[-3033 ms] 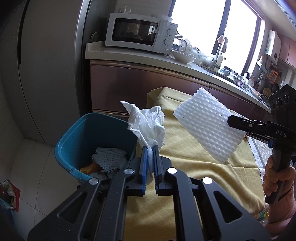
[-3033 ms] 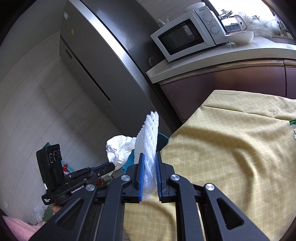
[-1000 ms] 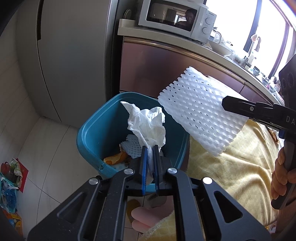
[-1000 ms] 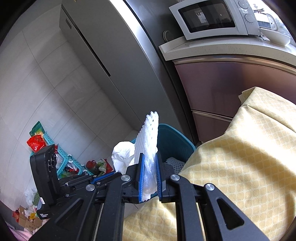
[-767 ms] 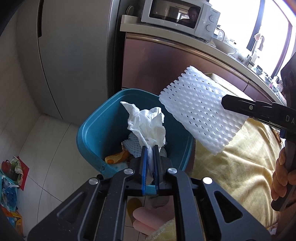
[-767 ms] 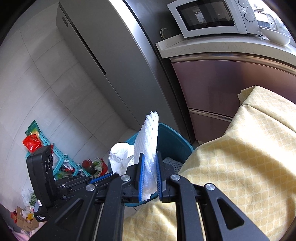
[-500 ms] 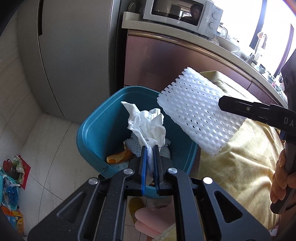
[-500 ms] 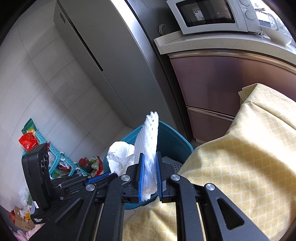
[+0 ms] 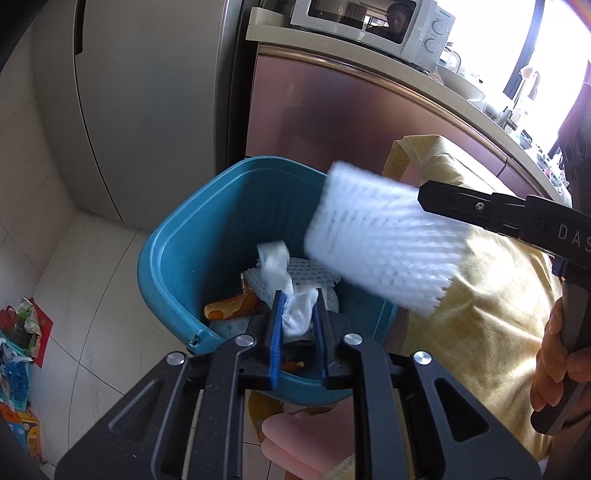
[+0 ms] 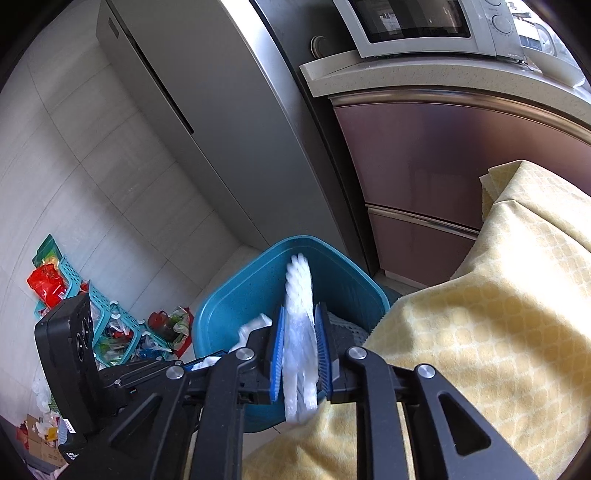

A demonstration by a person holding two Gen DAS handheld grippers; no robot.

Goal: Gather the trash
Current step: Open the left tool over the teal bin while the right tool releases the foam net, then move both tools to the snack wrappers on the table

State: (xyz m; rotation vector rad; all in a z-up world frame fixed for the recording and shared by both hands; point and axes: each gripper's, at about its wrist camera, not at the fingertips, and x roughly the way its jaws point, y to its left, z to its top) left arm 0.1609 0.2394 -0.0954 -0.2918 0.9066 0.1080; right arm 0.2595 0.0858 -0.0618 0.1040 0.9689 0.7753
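A teal trash bin [image 9: 192, 236] stands on the floor beside the table; it also shows in the right wrist view [image 10: 236, 306]. My left gripper [image 9: 297, 325] is open above the bin, and the white crumpled tissue [image 9: 280, 269] slips down between its jaws, blurred. My right gripper [image 10: 300, 343] is open too, and the white foam net sheet [image 10: 300, 332] drops loose between its jaws, blurred; it also shows in the left wrist view [image 9: 380, 243] over the bin's right rim. The bin holds a foam net and orange scraps [image 9: 229, 308].
The yellow tablecloth [image 10: 498, 332] hangs at the right of the bin. A grey fridge [image 9: 147, 92] and brown cabinets [image 9: 351, 122] with a microwave [image 9: 369, 22] stand behind. Teal baskets and litter [image 10: 74, 295] lie on the tiled floor at left.
Both grippers have opened over the bin. The tissue and the foam net sheet have come loose and are falling toward the bin.
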